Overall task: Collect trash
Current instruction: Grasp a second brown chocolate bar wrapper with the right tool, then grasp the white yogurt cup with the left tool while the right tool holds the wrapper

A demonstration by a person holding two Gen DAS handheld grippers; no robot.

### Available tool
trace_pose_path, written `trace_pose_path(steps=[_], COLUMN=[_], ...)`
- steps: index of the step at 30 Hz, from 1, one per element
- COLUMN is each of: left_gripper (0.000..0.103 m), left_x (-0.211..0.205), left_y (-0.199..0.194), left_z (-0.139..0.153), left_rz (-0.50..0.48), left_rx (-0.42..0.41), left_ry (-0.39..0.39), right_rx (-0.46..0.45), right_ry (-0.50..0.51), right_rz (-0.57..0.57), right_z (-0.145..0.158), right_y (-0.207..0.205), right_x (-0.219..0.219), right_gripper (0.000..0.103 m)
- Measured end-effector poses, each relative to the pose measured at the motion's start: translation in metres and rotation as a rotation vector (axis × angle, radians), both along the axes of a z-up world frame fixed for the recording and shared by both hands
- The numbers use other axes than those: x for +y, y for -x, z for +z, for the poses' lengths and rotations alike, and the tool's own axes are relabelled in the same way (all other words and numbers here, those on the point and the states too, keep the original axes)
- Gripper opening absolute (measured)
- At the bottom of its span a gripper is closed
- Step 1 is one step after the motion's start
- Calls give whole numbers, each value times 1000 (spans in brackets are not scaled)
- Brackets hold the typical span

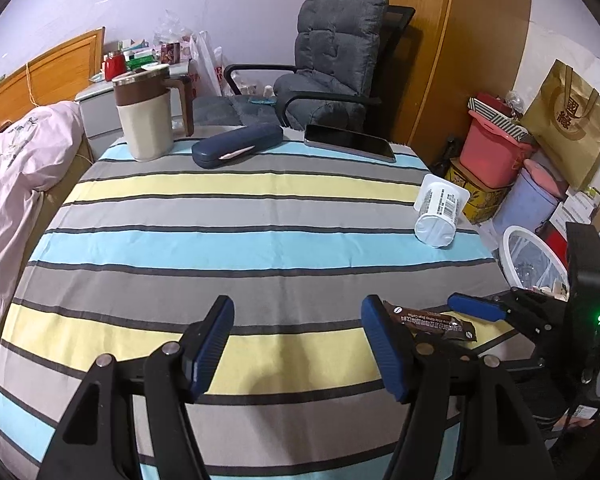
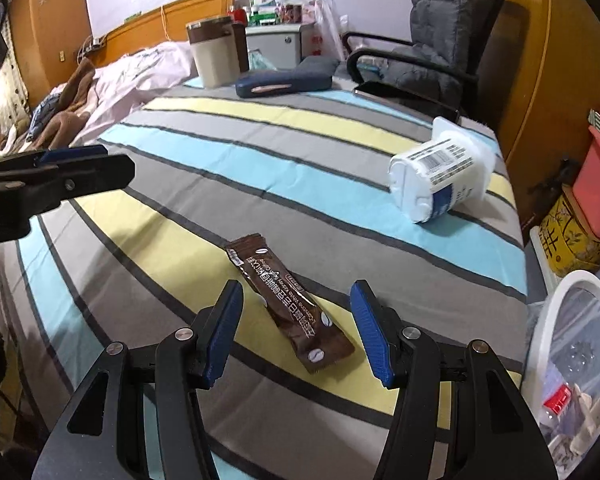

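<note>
Left cam: my left gripper (image 1: pixel 296 344) is spread wide, empty, over the striped cloth (image 1: pixel 236 248) — brown coffee sachet (image 1: pixel 432 320) near right.

Right cam: my right gripper (image 2: pixel 296 328) is spread apart w/ the sachet (image 2: pixel 288 300) lying flat between the fingers, untouched — white cup (image 2: pixel 436 176) far right.

I see a pale wall (image 1: pixel 228 0), a wooden wardrobe (image 1: pixel 460 40) at the right, a grey padded chair (image 1: pixel 332 60) behind the striped table (image 1: pixel 240 208), and a bed (image 2: pixel 112 76) with a wooden headboard (image 2: pixel 196 8) left.
</note>
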State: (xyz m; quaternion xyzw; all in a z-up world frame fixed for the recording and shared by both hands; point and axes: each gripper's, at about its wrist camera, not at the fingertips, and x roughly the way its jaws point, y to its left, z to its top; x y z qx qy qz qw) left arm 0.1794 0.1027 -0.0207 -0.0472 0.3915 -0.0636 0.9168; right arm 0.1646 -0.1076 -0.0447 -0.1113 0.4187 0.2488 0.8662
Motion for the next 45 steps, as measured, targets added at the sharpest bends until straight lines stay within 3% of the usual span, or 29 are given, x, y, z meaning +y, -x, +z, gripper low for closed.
trace_pose_path(steps=[3,7,9,21,33,38,45], left_gripper=[68,68,68,68,72,72,72], left_x=[-2,-6,-9,-34,-89,-118,-142], left_y=[-5,-12,-15,-32,-68,-86,-111], left_z=[-1,0,0,0,6,3,-2], left_rz=[-10,-20,-29,-85,-213,-259,-305], left_rx=[5,3,5,18,24,26,34], left_ry=[-4,3,9,13,53,7,2], right_rx=[2,-12,-17,-28,-53,-73,-97], right_ry=[16,30,37,44,-52,-74,-87], right_rz=[-4,-36,-32,-104,-273,-318,-379], right_z=[-1,0,0,2,15,22,24], right_y=[1,1,1,2,-1,-2,-6], right_x=[1,-2,-2,-20,-70,-85,-105], right_gripper=[56,29,24,19,19,19,19])
